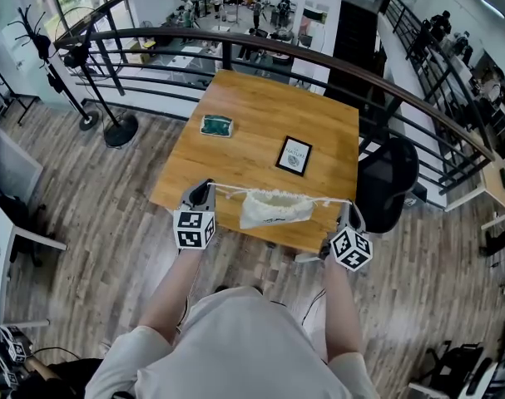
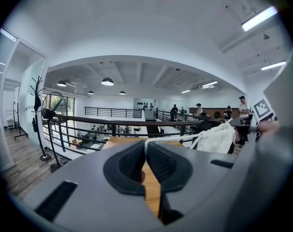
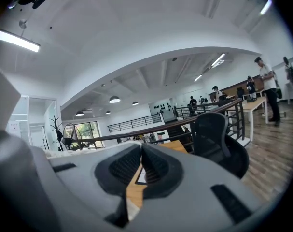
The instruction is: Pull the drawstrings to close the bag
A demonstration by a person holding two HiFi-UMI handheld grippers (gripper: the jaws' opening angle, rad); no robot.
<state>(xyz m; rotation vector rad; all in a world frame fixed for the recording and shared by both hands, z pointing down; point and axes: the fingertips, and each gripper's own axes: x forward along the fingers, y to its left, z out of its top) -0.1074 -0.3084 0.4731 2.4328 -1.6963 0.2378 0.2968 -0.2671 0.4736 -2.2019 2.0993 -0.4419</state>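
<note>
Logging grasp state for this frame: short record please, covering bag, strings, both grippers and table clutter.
bag: white bag strung between both grippers, at the table's near edge
left: left gripper fingers shut on drawstring
right: right gripper fingers shut; drawstring runs taut into them
clutter: green pouch, black framed card

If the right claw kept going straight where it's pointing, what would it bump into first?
Likely the black-framed card on the wooden table, seen just beyond the shut right claw; depth is unclear.
</note>
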